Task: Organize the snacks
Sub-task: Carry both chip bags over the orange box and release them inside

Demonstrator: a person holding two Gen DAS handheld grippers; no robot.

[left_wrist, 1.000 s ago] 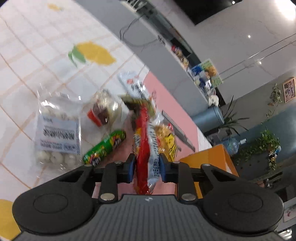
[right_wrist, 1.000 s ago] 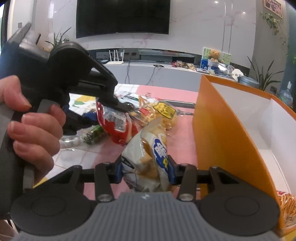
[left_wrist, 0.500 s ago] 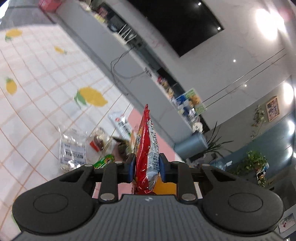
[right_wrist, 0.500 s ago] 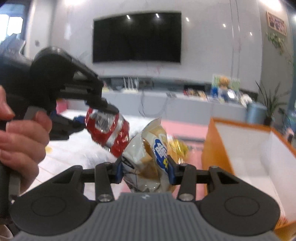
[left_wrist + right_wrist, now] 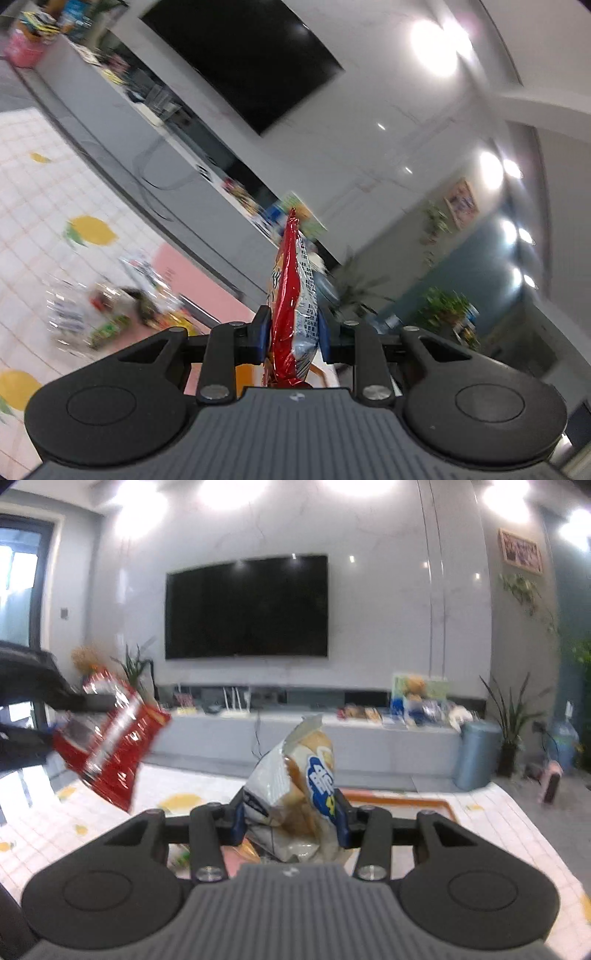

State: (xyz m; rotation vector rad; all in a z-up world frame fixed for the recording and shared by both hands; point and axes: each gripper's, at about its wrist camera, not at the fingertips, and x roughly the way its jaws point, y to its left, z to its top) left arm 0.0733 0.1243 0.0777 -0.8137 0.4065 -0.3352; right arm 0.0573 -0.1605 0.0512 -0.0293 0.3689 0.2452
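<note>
My left gripper (image 5: 291, 338) is shut on a red snack bag (image 5: 293, 295), held edge-on and lifted high above the table. The same red bag (image 5: 110, 746) shows at the left of the right wrist view, held by the left gripper's fingers (image 5: 55, 698). My right gripper (image 5: 291, 818) is shut on a white bag of bread-like snacks with a blue logo (image 5: 295, 782), also raised. Several loose snacks (image 5: 110, 310) lie blurred on the table far below at the left. The orange box rim (image 5: 399, 803) shows just behind the right gripper.
The table has a white tiled cloth with lemon prints (image 5: 92, 230) and a pink mat (image 5: 192, 280). A grey TV console (image 5: 369, 738) with clutter and a wall TV (image 5: 245, 607) stand behind. Plants (image 5: 511, 716) are at the right.
Both grippers have lifted and tilted upward with their bags. The table, snack pile and orange box have dropped low in both views.
</note>
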